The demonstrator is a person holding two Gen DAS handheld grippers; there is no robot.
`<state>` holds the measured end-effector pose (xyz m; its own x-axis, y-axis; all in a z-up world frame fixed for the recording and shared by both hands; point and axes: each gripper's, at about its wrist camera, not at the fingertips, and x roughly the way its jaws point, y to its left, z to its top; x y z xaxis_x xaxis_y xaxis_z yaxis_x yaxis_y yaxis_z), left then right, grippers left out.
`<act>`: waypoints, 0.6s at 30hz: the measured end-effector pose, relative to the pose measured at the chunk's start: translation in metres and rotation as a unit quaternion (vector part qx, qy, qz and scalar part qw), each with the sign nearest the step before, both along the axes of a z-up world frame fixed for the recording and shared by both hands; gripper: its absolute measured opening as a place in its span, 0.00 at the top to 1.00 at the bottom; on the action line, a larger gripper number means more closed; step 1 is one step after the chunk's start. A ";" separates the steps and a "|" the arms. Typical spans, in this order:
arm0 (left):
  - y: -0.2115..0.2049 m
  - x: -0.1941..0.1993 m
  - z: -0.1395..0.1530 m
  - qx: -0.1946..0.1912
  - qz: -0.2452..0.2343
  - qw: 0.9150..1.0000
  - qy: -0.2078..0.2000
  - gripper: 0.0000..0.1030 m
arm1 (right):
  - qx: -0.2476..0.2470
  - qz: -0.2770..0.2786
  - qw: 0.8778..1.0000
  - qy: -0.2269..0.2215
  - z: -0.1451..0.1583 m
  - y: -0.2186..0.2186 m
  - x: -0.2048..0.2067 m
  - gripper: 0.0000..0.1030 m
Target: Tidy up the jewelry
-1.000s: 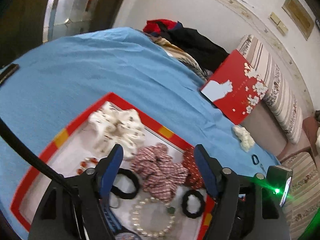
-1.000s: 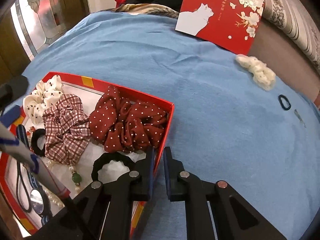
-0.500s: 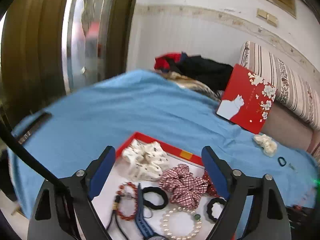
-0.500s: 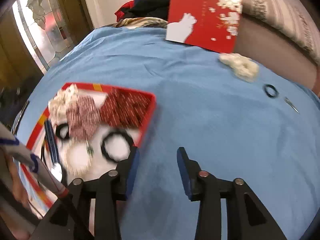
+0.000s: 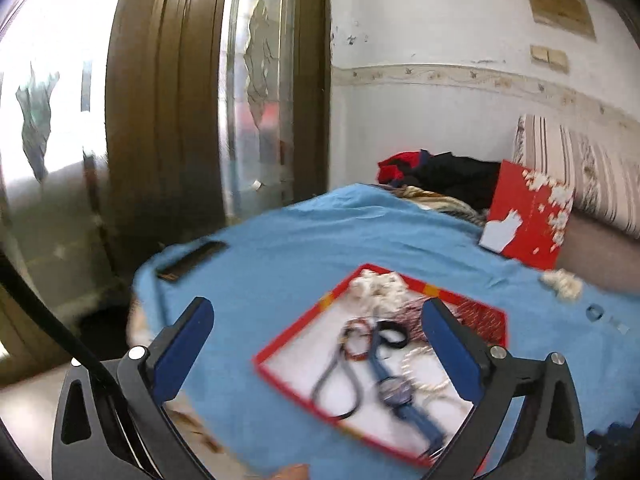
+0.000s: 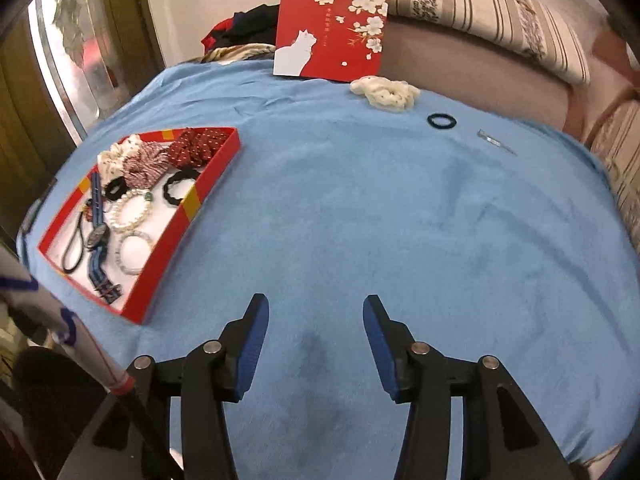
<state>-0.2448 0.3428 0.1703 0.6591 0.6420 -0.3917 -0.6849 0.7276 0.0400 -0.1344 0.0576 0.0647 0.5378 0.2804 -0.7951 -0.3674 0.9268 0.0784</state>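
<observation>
Blue-covered table (image 6: 360, 220), red tray (image 6: 208, 188), cream scrunchie (image 6: 386, 93), black hair tie (image 6: 441, 121)

Both hand-held grippers (image 5: 316, 316) (image 6: 316, 316) empty, jaws apart (just been opening).

A red tray (image 6: 224, 160) with a white floor sits on the blue cloth, holding scrunchies, bead bracelets and a blue-strapped watch (image 6: 98, 236). Well apart, near the far edge, lie a cream scrunchie (image 6: 386, 92), a dark hair tie (image 6: 441, 121) and a metal clip (image 6: 495, 142).
</observation>
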 end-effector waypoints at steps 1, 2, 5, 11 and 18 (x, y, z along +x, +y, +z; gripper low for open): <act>-0.006 -0.005 0.006 0.015 0.004 1.000 0.007 0.00 | 0.004 0.002 1.000 -0.001 0.000 -0.001 -0.003 0.49; -0.010 -0.008 0.009 0.023 0.005 1.000 0.009 0.00 | 0.007 0.005 1.000 -0.004 0.001 -0.001 -0.007 0.49; -0.023 -0.022 0.024 0.006 -0.014 1.000 -0.005 0.00 | 0.006 0.012 1.000 -0.020 0.006 0.001 -0.018 0.49; -0.051 -0.023 0.032 -0.062 -0.104 0.993 0.001 0.00 | -0.003 0.016 0.998 -0.067 0.020 -0.007 -0.035 0.42; -0.094 0.006 -0.002 -0.115 -0.177 0.974 0.084 0.00 | -0.021 0.001 0.996 -0.087 0.020 -0.029 -0.041 0.39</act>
